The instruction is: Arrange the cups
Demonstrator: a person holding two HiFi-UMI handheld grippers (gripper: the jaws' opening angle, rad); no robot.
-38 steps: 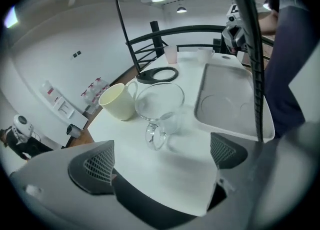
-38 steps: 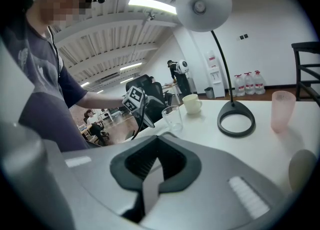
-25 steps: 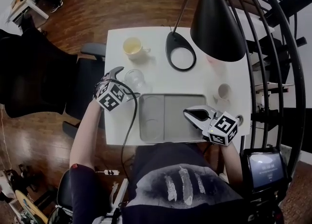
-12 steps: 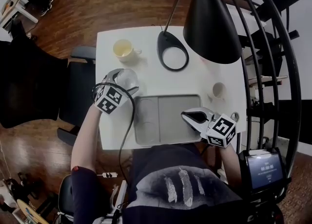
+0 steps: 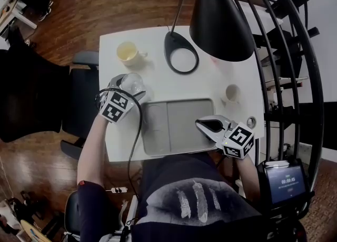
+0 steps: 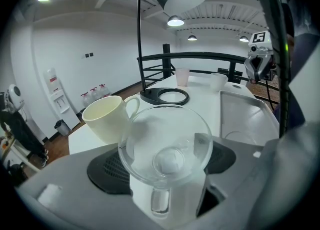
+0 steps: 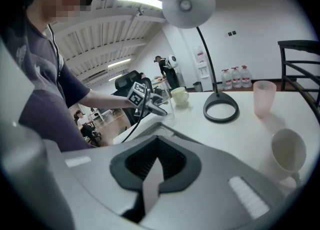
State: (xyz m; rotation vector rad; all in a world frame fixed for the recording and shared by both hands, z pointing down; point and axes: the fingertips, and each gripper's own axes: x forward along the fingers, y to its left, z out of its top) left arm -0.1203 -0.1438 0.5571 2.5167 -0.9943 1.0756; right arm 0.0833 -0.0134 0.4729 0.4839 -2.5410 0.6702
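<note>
A clear glass cup [image 5: 132,84] stands on the white table [image 5: 210,80] left of the grey tray [image 5: 179,125]. My left gripper [image 5: 130,87] is shut on it; in the left gripper view the glass cup [image 6: 167,146] sits between both pads, handle towards me. A cream mug [image 5: 128,52] stands beyond it, seen close behind the glass as the cream mug [image 6: 107,119]. A small white cup [image 5: 231,93] stands at the right, a pink cup [image 7: 263,98] further back. My right gripper [image 5: 202,125] hovers shut and empty over the tray's right front.
A black desk lamp has its ring base [image 5: 180,59] at the table's back middle and its shade [image 5: 221,22] hanging over the right half. A black railing [image 5: 295,77] runs along the right edge. An office chair [image 5: 84,93] stands left of the table.
The left gripper's jaws have come together round the glass cup, which stood just clear of them before. The right gripper has stayed over the tray.
</note>
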